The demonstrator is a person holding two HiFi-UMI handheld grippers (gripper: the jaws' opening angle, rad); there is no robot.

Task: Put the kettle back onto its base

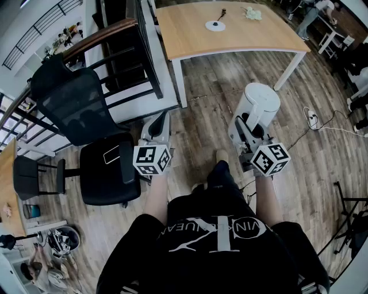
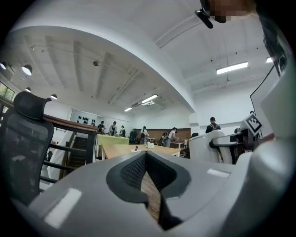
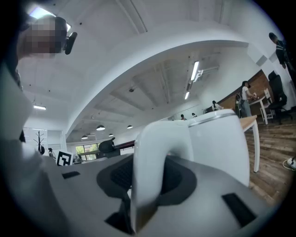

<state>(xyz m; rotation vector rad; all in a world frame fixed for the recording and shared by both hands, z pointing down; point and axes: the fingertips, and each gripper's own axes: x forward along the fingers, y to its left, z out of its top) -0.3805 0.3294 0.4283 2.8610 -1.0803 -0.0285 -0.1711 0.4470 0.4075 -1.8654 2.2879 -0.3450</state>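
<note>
A white electric kettle [image 1: 259, 108] hangs in the air above the wooden floor, held by its handle [image 3: 155, 162]. My right gripper [image 1: 247, 131] is shut on that handle, and the kettle body [image 3: 222, 143] stands upright just beyond the jaws. The round white base [image 1: 215, 25], with its cord, lies on the light wooden table [image 1: 190, 34] well ahead of me. My left gripper [image 1: 159, 123] is level beside the right one, shut with nothing in it. In the left gripper view the kettle [image 2: 208, 149] shows to the right of the closed jaws.
A black office chair [image 1: 86, 112] stands at my left, with a dark stair railing [image 1: 123, 51] behind it. A pale crumpled object [image 1: 252, 12] lies on the table's far side. A power strip with cables [image 1: 313, 118] lies on the floor at right. People work at distant desks.
</note>
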